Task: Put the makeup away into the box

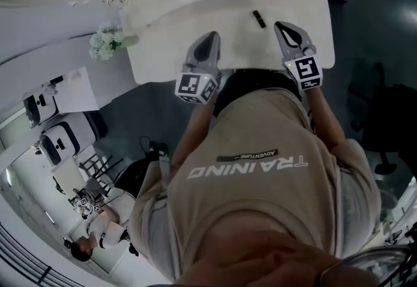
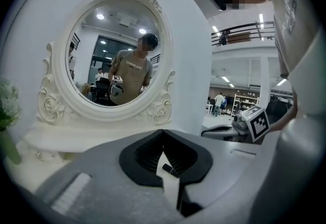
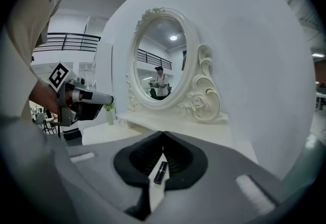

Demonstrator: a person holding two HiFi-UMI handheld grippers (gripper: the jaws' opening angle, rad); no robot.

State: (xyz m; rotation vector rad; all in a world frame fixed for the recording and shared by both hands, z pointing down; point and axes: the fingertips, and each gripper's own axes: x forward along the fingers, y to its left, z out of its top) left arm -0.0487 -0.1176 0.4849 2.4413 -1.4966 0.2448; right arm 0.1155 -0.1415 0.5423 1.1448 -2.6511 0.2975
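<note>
A small dark lipstick tube (image 1: 259, 19) lies on the white vanity table (image 1: 169, 25), apart from both grippers. My left gripper (image 1: 212, 38) hovers over the table's near edge to the tube's left, jaws shut and holding nothing. My right gripper (image 1: 282, 26) is just right of the tube, also shut and holding nothing. In the left gripper view the tube (image 2: 170, 169) shows on the table below the closed tips (image 2: 163, 132). In the right gripper view the tube (image 3: 160, 172) lies below the shut tips (image 3: 163, 134). No box is in sight.
An oval mirror in an ornate white frame (image 2: 114, 55) stands at the table's back, with a raised shelf (image 3: 173, 125) under it. A vase of white flowers (image 1: 104, 43) sits at the table's left end. A person's torso (image 1: 260, 175) fills the near side.
</note>
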